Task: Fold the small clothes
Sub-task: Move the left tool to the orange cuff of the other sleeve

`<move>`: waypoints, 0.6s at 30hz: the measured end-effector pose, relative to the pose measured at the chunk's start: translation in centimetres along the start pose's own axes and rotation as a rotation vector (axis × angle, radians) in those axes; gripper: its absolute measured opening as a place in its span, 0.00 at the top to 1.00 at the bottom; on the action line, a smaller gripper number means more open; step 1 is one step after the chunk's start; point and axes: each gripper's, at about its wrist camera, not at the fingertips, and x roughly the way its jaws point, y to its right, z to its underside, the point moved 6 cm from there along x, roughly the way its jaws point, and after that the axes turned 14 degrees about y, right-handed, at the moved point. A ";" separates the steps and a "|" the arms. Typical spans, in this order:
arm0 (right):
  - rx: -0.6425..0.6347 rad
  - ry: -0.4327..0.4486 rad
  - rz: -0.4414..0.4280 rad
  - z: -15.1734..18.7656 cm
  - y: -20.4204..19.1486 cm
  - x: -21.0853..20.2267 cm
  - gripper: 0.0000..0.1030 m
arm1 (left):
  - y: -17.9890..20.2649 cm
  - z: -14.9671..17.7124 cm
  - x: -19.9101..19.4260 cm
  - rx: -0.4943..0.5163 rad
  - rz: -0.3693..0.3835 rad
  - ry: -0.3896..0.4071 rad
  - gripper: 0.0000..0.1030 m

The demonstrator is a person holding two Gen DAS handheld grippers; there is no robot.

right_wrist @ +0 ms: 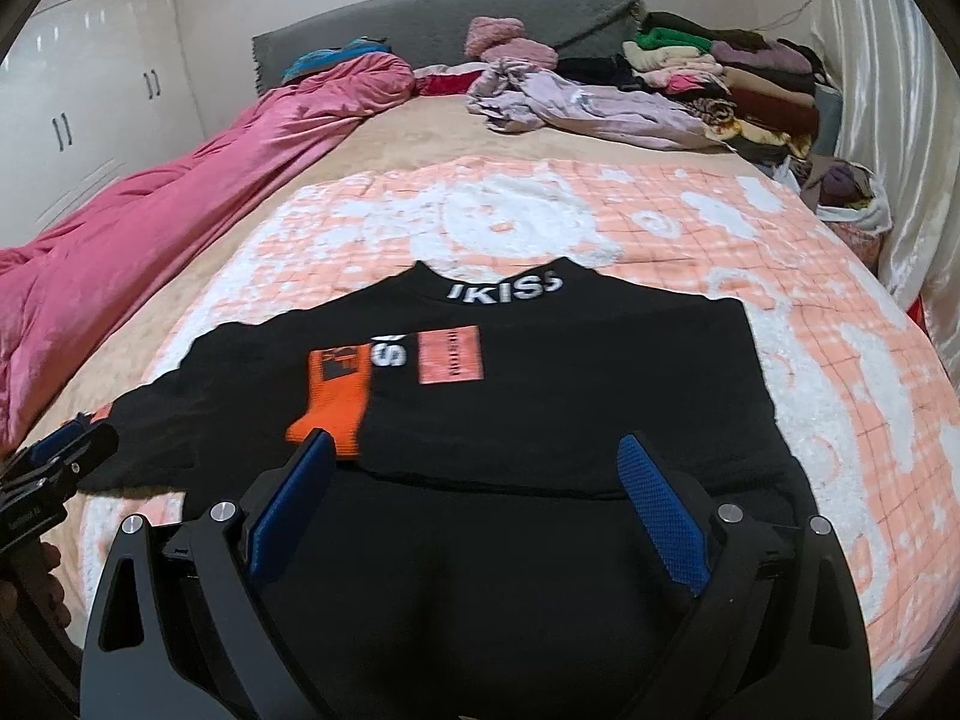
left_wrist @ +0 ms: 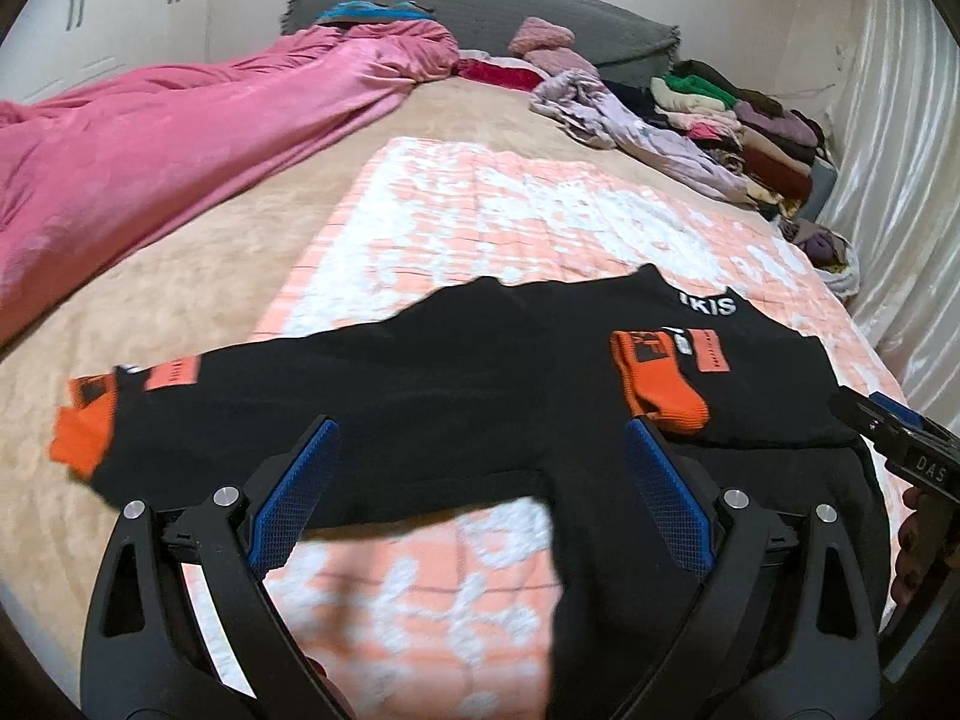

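Bedroom scene, seen from two grippers held low over a bed (right_wrist: 384, 138) covered by a beige sheet. Nearest, the left gripper (left_wrist: 480, 438) has its blue-padded fingers (left_wrist: 300, 492) spread wide apart, holding nothing. The right gripper (right_wrist: 477, 456) is likewise spread apart and empty, hovering over the garment's near hem. Beneath both lies a black sweatshirt (right_wrist: 540, 420), spread flat on a peach-and-white quilted blanket (right_wrist: 810, 312) near the bed's front edge. One sleeve with an orange cuff (right_wrist: 333, 408) is folded across the chest, beside an orange patch; the other sleeve (left_wrist: 180, 414) stretches out toward the bed's left side. Farther back, a pink duvet (right_wrist: 180, 204) runs along the left edge. At the far right corner sits a pile of clothes (right_wrist: 720, 84), against a grey headboard (right_wrist: 444, 24).
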 end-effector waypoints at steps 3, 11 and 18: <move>-0.016 0.004 -0.018 0.1 -1.1 -0.2 0.08 | -1.4 -0.1 -1.1 -0.018 -0.027 0.011 0.14; -0.065 0.004 -0.079 0.3 -4.5 -0.5 0.08 | -6.0 -0.1 -2.9 -0.084 -0.115 0.031 0.14; -0.118 0.005 -0.139 0.4 -8.2 -0.8 0.08 | -10.8 0.3 -3.9 -0.110 -0.242 0.041 0.14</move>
